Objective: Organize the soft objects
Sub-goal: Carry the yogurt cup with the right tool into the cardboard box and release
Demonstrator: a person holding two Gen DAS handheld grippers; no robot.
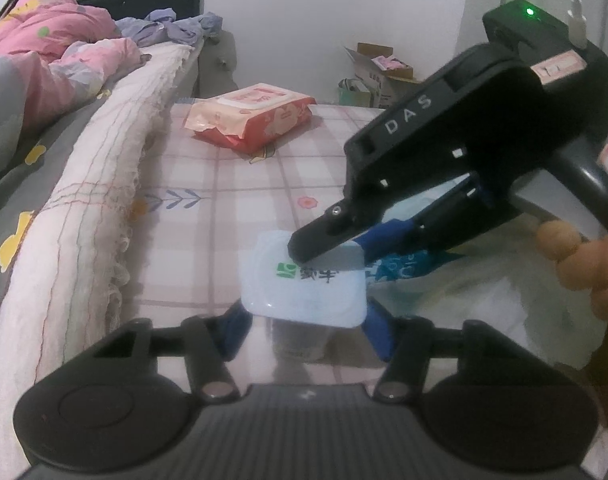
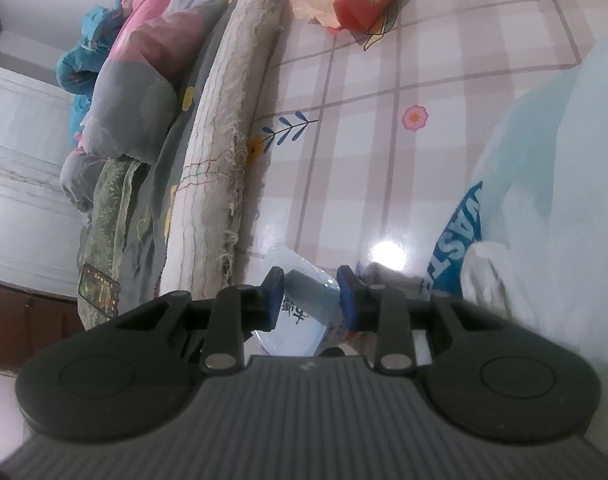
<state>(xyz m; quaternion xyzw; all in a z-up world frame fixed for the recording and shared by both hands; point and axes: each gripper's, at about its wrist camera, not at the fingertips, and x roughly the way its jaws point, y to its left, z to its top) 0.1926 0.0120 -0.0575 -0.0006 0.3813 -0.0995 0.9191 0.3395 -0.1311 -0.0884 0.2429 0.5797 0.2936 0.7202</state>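
A small yogurt cup [image 1: 304, 284] with a pale blue foil lid and green logo stands on the checked tablecloth [image 1: 240, 184]. My left gripper [image 1: 304, 332] has its blue-padded fingers on both sides of the cup's body, under the lid. My right gripper [image 1: 343, 254] comes in from the right and its fingers close on the cup's lid edge; in the right wrist view the cup [image 2: 309, 312] sits between its blue pads [image 2: 274, 300]. A red and pink wet-wipes pack [image 1: 252, 118] lies farther back on the table.
A white and blue plastic bag [image 2: 523, 208] lies on the table at the right. A bed with a cream blanket [image 1: 84, 216] and pink quilt [image 1: 52, 44] runs along the table's left side. Cardboard boxes [image 1: 379, 72] stand by the far wall.
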